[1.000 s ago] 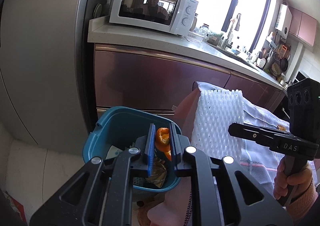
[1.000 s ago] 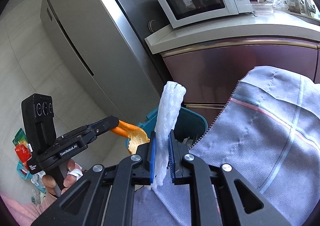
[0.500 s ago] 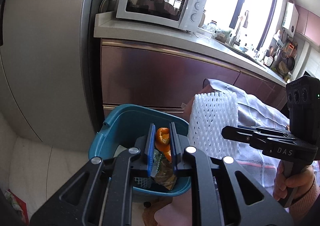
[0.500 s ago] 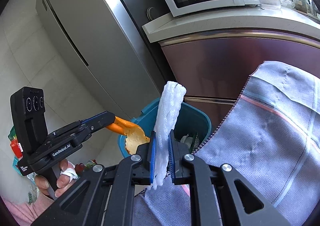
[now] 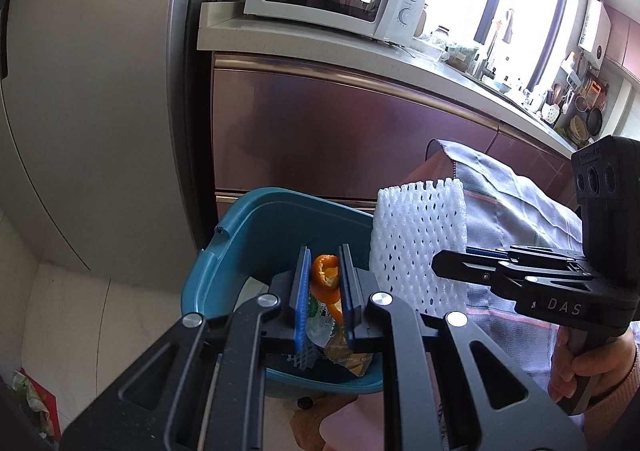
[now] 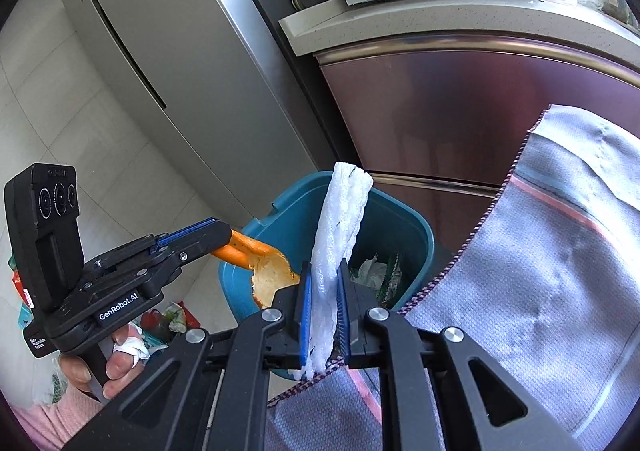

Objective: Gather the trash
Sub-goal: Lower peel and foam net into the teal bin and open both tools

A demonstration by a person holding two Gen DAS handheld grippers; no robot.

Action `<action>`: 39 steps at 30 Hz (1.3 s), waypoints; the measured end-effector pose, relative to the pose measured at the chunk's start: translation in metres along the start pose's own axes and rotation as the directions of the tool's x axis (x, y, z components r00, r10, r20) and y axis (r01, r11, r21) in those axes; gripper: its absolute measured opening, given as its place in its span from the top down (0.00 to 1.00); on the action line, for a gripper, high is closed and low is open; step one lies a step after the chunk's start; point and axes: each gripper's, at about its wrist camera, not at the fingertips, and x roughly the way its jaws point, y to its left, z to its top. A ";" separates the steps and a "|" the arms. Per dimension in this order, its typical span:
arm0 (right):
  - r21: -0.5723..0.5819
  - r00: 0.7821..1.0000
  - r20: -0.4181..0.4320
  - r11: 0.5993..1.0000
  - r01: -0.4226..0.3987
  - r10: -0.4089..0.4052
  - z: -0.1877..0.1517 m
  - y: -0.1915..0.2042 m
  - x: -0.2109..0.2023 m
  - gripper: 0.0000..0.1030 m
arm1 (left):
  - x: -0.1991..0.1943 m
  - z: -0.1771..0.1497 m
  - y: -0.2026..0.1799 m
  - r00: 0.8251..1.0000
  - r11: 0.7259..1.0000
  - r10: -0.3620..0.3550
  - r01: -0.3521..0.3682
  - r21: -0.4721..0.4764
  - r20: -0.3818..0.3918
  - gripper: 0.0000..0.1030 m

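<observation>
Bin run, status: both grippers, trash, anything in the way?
Left gripper shut on orange peel, over bin. Right gripper shut on foam net, near bin rim. Cloth beside bin; path clear.

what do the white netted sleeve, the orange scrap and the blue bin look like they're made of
White netted sleeve: probably soft foam mesh, matte, with diamond holes. It flattens between the right gripper pads. Orange scrap: seemingly citrus peel, glossy orange outside, pale pith inside. Blue bin: likely moulded plastic, smooth with a slight sheen.
</observation>
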 end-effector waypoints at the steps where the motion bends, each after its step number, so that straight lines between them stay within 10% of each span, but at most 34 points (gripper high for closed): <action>1: 0.001 1.000 -0.006 1.000 0.001 -0.001 0.001 0.000 0.003 0.90 | 0.002 -0.001 0.000 1.000 1.000 0.002 -0.002 0.000 -0.004 0.86; 39: 0.029 0.997 -0.072 0.999 0.029 -0.027 0.010 -0.004 0.040 0.77 | 0.038 -0.008 -0.009 0.999 1.000 -0.001 0.002 0.011 -0.054 0.78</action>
